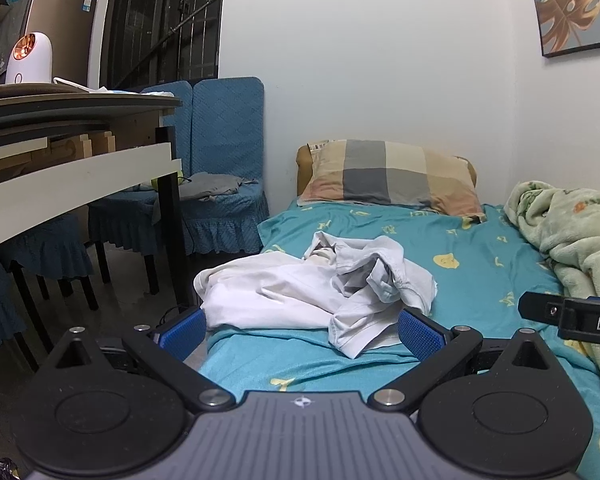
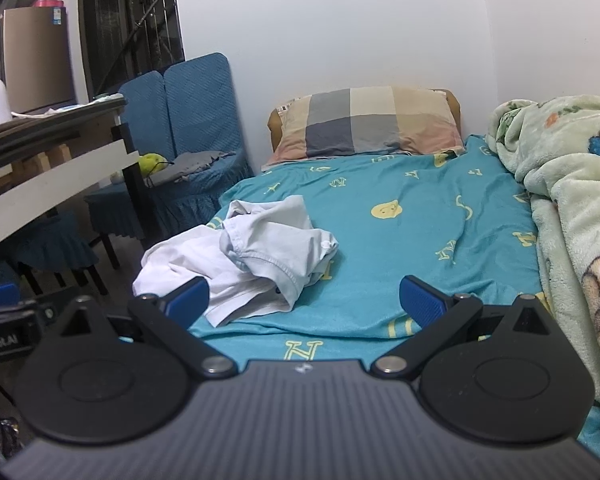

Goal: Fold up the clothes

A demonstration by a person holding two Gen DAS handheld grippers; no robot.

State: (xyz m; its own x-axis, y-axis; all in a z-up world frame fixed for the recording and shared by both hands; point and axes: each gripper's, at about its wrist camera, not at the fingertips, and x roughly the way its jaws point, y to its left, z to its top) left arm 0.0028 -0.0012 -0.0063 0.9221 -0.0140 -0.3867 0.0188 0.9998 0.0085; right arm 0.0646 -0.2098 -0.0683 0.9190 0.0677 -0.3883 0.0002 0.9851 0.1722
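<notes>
While crumpled white garment (image 1: 316, 284) lies at your left gripper (image 1: 302, 330) twelve o'clock, right gripper (image 2: 306, 304) sees it ten o'clock; both spread wide, empty, left nearer.

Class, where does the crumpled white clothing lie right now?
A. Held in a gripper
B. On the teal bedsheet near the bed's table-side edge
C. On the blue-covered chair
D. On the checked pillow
B: the crumpled white clothing sits on the teal bedsheet, with both grippers open and empty.

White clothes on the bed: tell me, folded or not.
Not folded. The white clothes lie crumpled in a heap on the bed sheet.
</notes>
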